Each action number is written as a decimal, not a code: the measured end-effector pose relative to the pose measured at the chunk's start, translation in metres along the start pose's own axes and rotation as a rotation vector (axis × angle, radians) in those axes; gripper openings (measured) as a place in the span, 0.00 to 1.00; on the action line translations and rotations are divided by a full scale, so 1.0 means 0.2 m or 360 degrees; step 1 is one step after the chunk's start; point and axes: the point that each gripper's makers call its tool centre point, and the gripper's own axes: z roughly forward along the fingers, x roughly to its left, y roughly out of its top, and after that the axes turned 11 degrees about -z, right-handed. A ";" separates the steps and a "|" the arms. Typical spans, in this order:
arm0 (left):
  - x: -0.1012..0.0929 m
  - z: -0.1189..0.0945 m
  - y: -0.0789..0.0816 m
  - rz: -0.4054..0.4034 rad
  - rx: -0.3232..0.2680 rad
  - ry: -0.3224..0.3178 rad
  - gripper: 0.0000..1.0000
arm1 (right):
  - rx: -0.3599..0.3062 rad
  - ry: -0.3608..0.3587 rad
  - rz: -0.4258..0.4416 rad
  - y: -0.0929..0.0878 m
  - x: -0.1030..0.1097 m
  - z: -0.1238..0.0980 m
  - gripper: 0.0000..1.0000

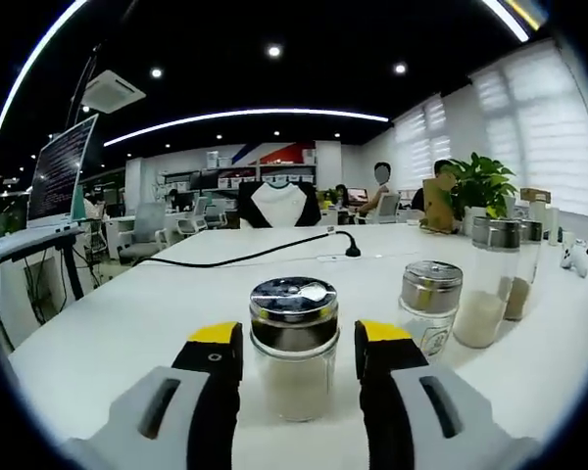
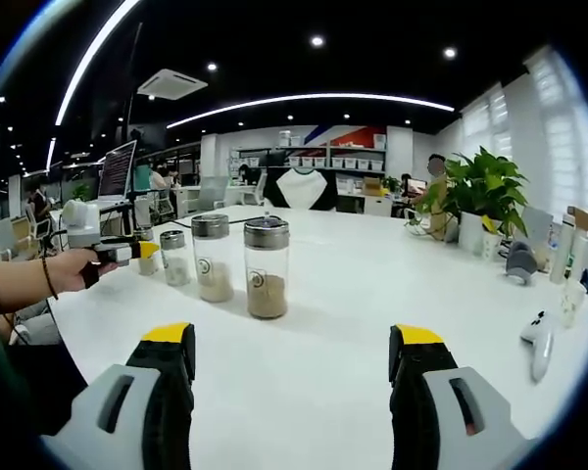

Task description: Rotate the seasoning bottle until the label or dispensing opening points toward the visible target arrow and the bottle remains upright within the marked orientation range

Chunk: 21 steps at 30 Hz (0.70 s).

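In the left gripper view, the left gripper (image 1: pixel 299 354) is reaching forward over a white table (image 1: pixel 127 323), with its two yellow-tipped jaws standing on either side of a seasoning bottle (image 1: pixel 294 348). The bottle is standing upright with pale granules in its lower part and a shiny metal lid on top. The jaws are sitting just beside the glass, but whether they are actually pressing on it cannot be told. A second short shaker (image 1: pixel 430 305) is standing to the right of it, and two taller jars (image 1: pixel 495 279) are standing further right, all apart from one another. A black cable (image 1: pixel 245 257) is lying across the table behind them. In the right gripper view, the right gripper (image 2: pixel 292 367) is hovering over bare tabletop with its jaws spread wide and nothing between them. Well ahead, the row of jars is standing upright, and the left gripper (image 2: pixel 147 252), carried by a person's hand (image 2: pixel 73 269), is positioned at the far-left bottle (image 2: pixel 149 262). A potted plant (image 2: pixel 485 196) is standing at the right edge of the table.
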 end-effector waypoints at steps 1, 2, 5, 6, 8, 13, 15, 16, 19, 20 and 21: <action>0.01 0.00 0.00 -0.0008 -0.0003 0.0009 0.47 | -0.0002 0.0001 0.0002 0.00 0.00 0.00 0.83; 0.01 0.01 0.00 -0.0004 0.0001 0.0009 0.46 | -0.0003 0.0002 0.0001 0.00 0.00 0.00 0.83; 0.02 0.01 -0.01 0.0018 0.0013 0.0012 0.44 | 0.0001 0.0010 0.0002 0.00 0.01 0.01 0.83; 0.02 0.01 -0.01 0.0022 0.0010 0.0014 0.44 | -0.0001 0.0016 0.0010 0.01 0.01 0.02 0.83; 0.01 0.01 -0.01 0.0021 0.0008 -0.0009 0.40 | -0.0017 0.0018 0.0009 0.03 0.02 0.02 0.83; 0.00 0.01 -0.02 0.0024 0.0012 -0.0018 0.37 | -0.0029 0.0030 -0.0004 0.04 0.03 0.03 0.83; 0.00 0.02 -0.02 0.0026 0.0011 -0.0024 0.37 | -0.0026 0.0026 -0.0002 0.04 0.02 0.03 0.83; 0.00 0.02 -0.02 0.0032 0.0014 -0.0027 0.37 | -0.0027 0.0025 0.0004 0.04 0.02 0.03 0.83; 0.00 0.02 -0.03 0.0039 0.0021 -0.0037 0.36 | -0.0026 0.0015 0.0014 0.03 0.01 0.02 0.83; 0.00 0.02 -0.03 0.0038 0.0022 -0.0040 0.36 | -0.0028 0.0010 0.0017 0.03 0.01 0.02 0.83; 0.00 0.02 -0.03 0.0034 0.0022 -0.0044 0.36 | -0.0030 0.0009 0.0020 0.03 0.01 0.02 0.83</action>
